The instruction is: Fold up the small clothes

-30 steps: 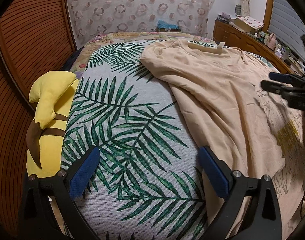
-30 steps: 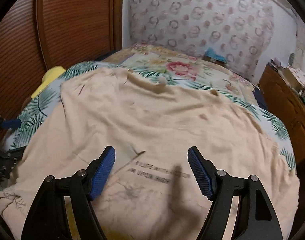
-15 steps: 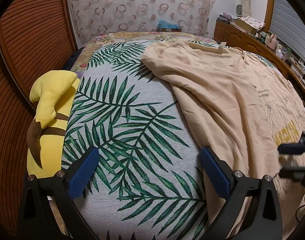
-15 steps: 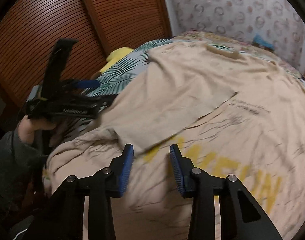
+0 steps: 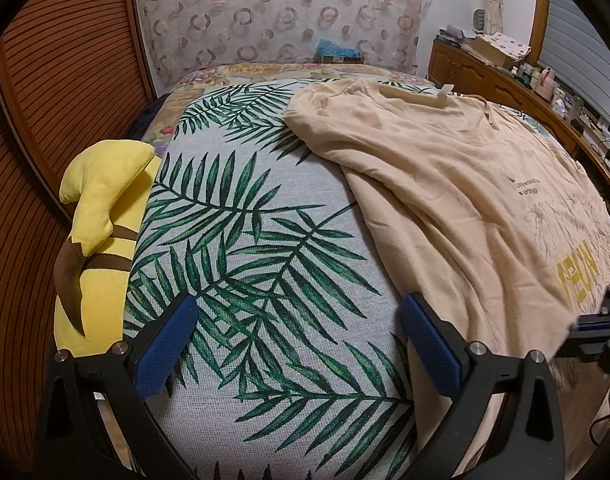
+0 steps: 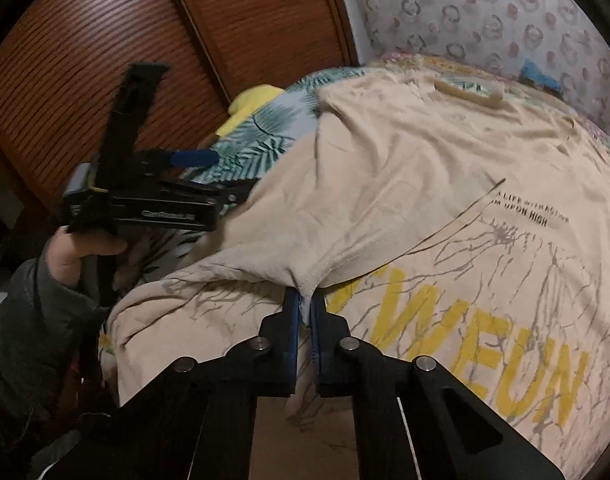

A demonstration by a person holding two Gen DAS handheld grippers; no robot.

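Note:
A beige T-shirt (image 5: pixel 457 184) (image 6: pixel 405 184) with yellow lettering lies spread over the bed, its left side folded across the print. In the right wrist view my right gripper (image 6: pixel 305 302) is shut on the corner of that folded flap, the cloth pinched between the blue pads. It also shows at the right edge of the left wrist view, as a dark shape (image 5: pixel 597 326). My left gripper (image 5: pixel 295 328) hovers open over the palm-leaf bedcover (image 5: pixel 241 240), just left of the shirt, with nothing between its fingers. A hand (image 6: pixel 79 248) holds it, seen at the left of the right wrist view.
A yellow plush toy (image 5: pixel 101 216) lies along the bed's left edge by the wooden slatted doors (image 5: pixel 45 92). A patterned headboard cloth (image 5: pixel 281 12) stands behind. A wooden dresser (image 5: pixel 517 80) with clutter runs along the right side.
My right gripper swung down and left to the folded flap's corner and closed on it. The left gripper stayed where it was.

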